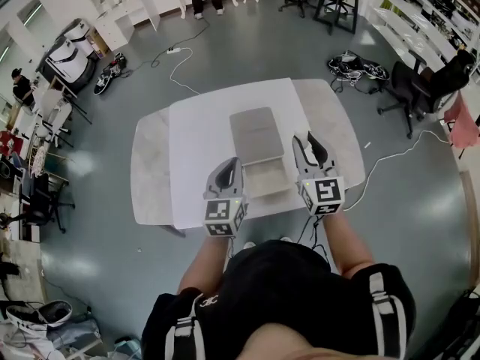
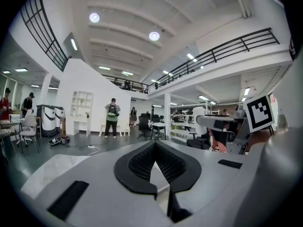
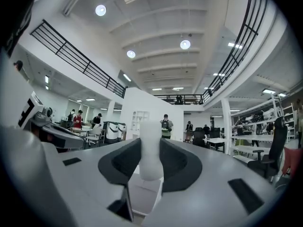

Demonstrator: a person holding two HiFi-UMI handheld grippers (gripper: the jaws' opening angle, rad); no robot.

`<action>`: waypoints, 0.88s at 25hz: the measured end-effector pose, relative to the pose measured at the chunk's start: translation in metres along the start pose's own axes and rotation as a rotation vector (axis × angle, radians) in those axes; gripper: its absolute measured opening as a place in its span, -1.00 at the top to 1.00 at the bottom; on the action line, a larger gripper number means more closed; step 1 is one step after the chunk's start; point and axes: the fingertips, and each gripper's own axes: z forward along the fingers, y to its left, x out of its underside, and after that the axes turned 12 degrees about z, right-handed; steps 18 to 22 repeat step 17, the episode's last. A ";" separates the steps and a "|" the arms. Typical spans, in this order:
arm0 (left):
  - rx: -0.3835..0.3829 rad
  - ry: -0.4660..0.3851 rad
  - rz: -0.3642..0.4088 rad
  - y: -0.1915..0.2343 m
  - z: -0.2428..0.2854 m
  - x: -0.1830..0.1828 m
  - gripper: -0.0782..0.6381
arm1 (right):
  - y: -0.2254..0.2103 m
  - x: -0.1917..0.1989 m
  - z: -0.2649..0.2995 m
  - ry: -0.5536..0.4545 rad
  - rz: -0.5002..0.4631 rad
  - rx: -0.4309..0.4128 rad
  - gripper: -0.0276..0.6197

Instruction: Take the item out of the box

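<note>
The white cylindrical item [image 3: 150,148] is clamped in the right gripper [image 1: 309,150], raised at the right edge of the open box [image 1: 264,178] on the desk [image 1: 187,141]. The left gripper [image 1: 231,167], at the box's left edge, is closed and empty.

Step in hand: extraction, judged nearly complete. Next move: carry the item clear of the box.

No legible writing.

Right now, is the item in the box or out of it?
Out. The white item is clamped upright between the jaws of the right gripper, and the open box sits below it.
</note>
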 end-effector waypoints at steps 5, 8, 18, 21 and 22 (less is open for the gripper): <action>0.003 0.002 0.002 -0.012 0.001 -0.001 0.77 | -0.005 0.000 -0.008 -0.004 0.003 -0.003 0.55; 0.000 0.004 0.002 -0.012 -0.003 0.000 0.77 | -0.003 -0.001 -0.011 -0.005 0.005 -0.006 0.54; -0.004 0.008 0.002 -0.010 -0.011 -0.001 0.77 | 0.005 0.004 -0.015 0.013 0.010 -0.026 0.55; -0.004 0.008 0.002 -0.010 -0.011 -0.001 0.77 | 0.005 0.004 -0.015 0.013 0.010 -0.026 0.55; -0.004 0.008 0.002 -0.010 -0.011 -0.001 0.77 | 0.005 0.004 -0.015 0.013 0.010 -0.026 0.55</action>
